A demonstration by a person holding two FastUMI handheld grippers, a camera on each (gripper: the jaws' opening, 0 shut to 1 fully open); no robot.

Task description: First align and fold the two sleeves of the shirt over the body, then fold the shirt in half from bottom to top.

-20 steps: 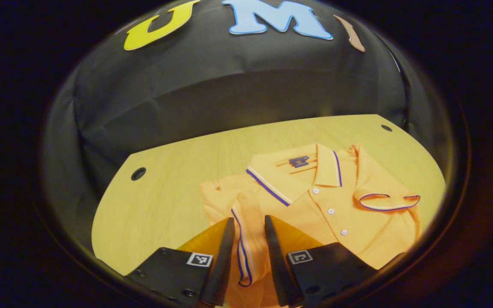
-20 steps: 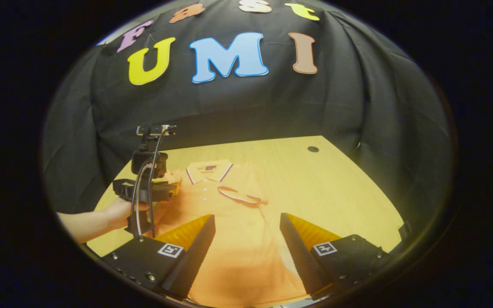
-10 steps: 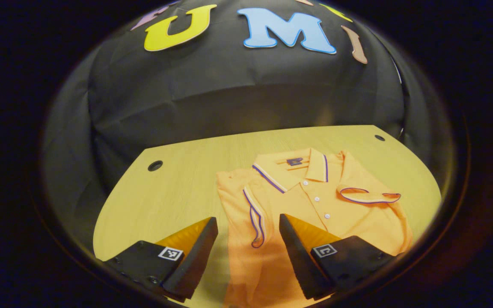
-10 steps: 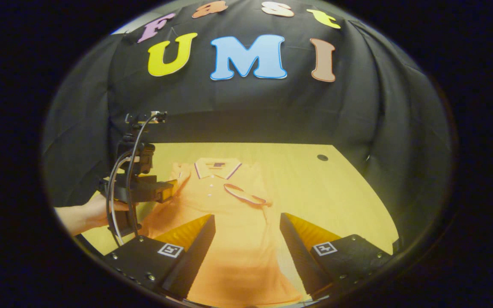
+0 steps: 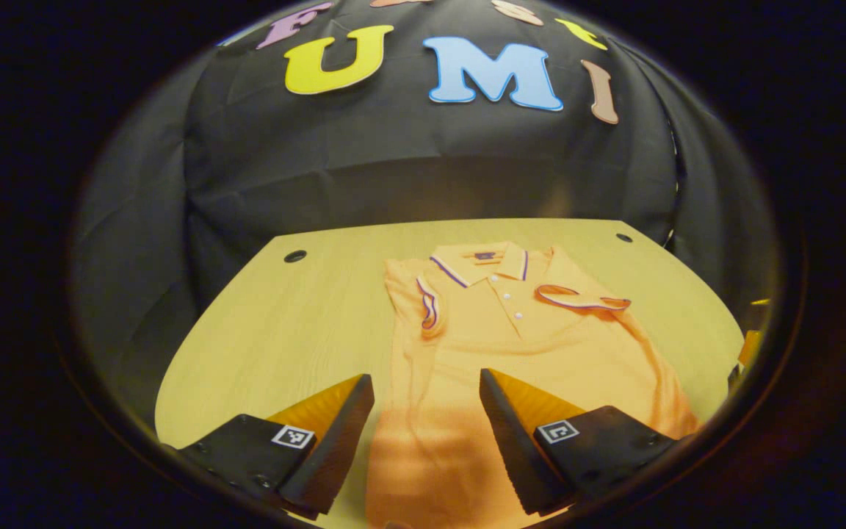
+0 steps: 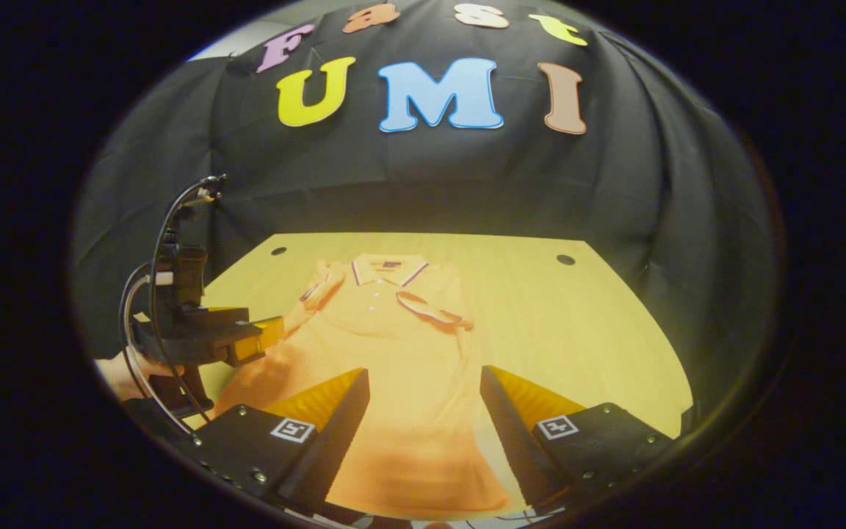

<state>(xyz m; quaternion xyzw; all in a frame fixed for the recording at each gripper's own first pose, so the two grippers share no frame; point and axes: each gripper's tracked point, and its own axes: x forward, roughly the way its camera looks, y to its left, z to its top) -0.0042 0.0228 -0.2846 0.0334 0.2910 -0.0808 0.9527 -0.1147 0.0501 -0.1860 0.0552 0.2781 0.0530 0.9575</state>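
Across the middle of the left gripper view, the wooden table [image 5: 298, 323] carries the orange shirt [image 5: 511, 345], both sleeves folded onto its body. At bottom centre the left gripper [image 5: 427, 400] and right gripper [image 6: 424, 397] hover above the hem, jaws spread, holding nothing.
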